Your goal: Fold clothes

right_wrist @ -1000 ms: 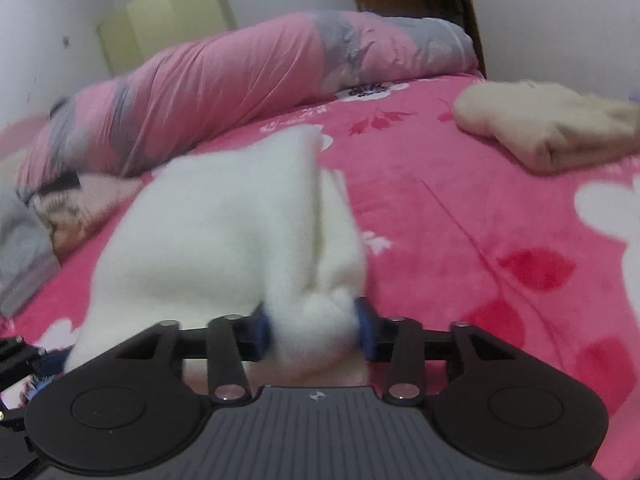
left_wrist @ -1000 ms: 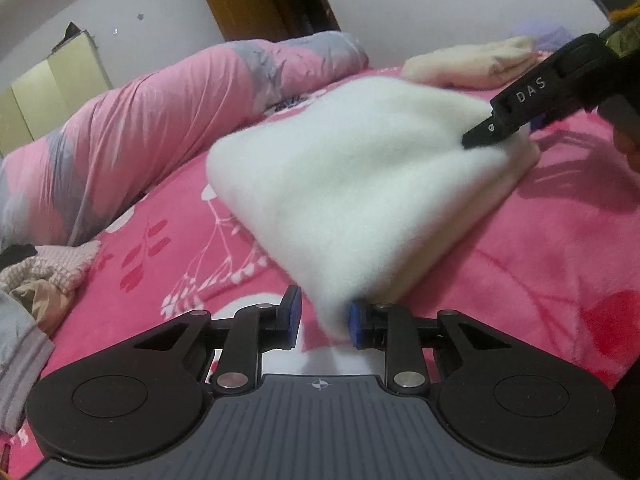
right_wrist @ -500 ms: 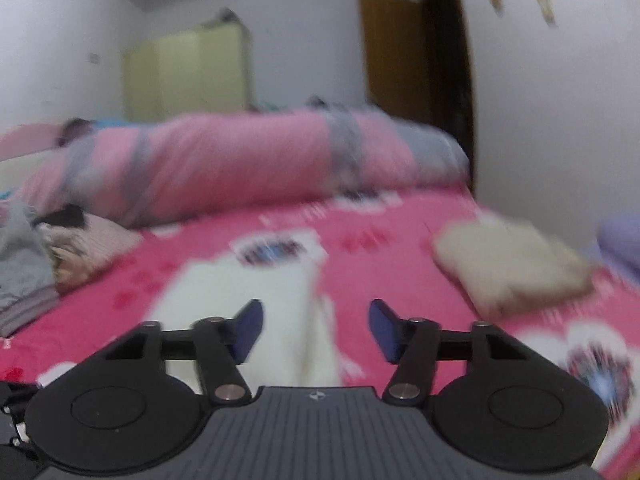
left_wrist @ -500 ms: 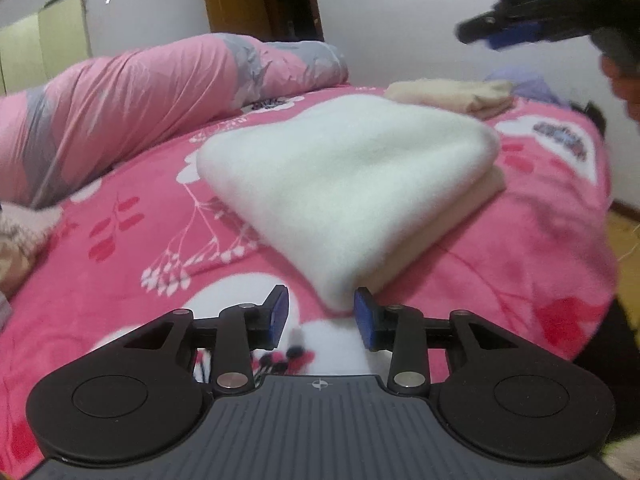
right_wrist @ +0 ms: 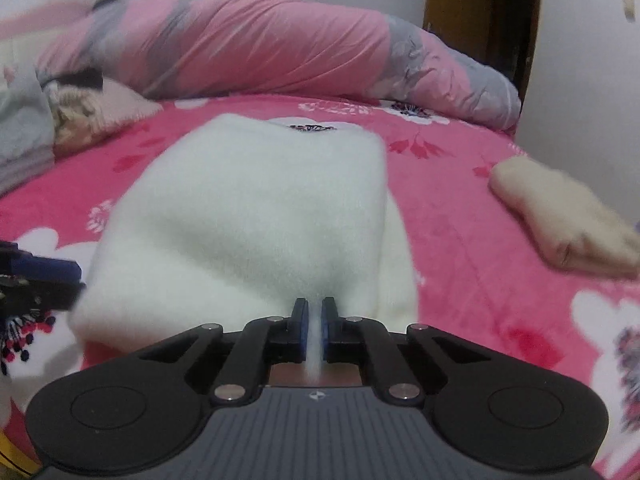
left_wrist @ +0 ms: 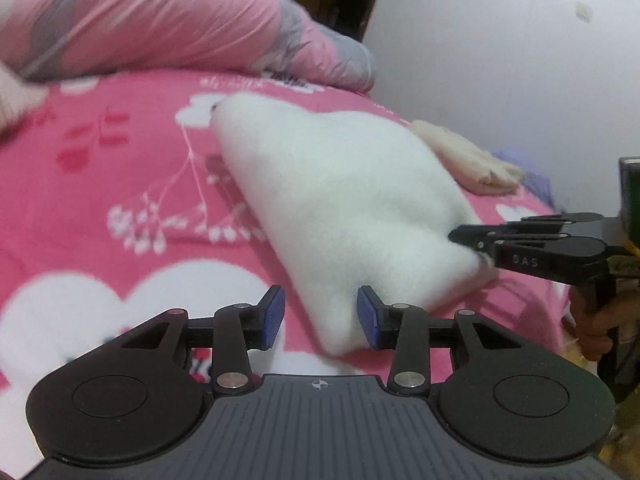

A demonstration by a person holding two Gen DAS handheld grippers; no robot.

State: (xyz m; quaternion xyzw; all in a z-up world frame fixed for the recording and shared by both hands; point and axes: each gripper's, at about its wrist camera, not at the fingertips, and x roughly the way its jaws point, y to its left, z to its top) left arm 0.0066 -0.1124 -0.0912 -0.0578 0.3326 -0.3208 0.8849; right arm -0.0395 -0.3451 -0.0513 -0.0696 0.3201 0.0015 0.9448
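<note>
On a bed spread with a pink floral blanket [right_wrist: 460, 216], a folded white fleece garment [right_wrist: 256, 208] lies near the middle, its near edge toward both cameras. At that edge the right tool [right_wrist: 315, 320] has its blue pads pinched tight on a thin fold of the white fleece; from the left wrist view the same tool [left_wrist: 460, 236] reaches in from the right side, with a person's hand [left_wrist: 600, 328] on its grip. The left tool [left_wrist: 320, 312] sits at the garment's near corner with its jaws narrowly apart and opening; the corner lies between the pads, brushing the right pad while the left pad stands clear of the cloth. In the right wrist view the tip of the left tool [right_wrist: 60, 270] shows at the left edge, just beside the fleece. A folded cream garment [right_wrist: 560, 216] rests apart to the right on the blanket. Behind, a rolled pink and grey quilt [right_wrist: 260, 56] lies along the far side of the bed, with a heap of loose clothes [right_wrist: 60, 128] at its left end. A brown door [right_wrist: 480, 12] stands in the white wall beyond.
</note>
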